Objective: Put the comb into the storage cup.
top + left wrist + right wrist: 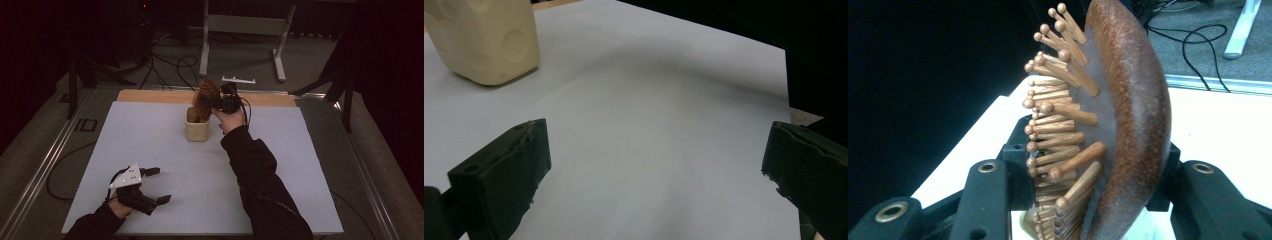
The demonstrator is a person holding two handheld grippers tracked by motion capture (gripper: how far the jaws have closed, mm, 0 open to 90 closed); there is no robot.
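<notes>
Clamping a wooden hairbrush [1118,125], right gripper [223,102] above cream cup [197,129]; left gripper [155,186] agape.

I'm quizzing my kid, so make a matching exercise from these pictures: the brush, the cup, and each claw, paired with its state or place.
Things:
1. hairbrush
2. cup
3. left claw
4. right claw

States:
A. open, over the bare sheet
B. cream, standing on the sheet
C. shut on the wooden thing
D. brown, standing in the cream container

Pairs: 1-D, 2-B, 3-A, 4-C
</notes>
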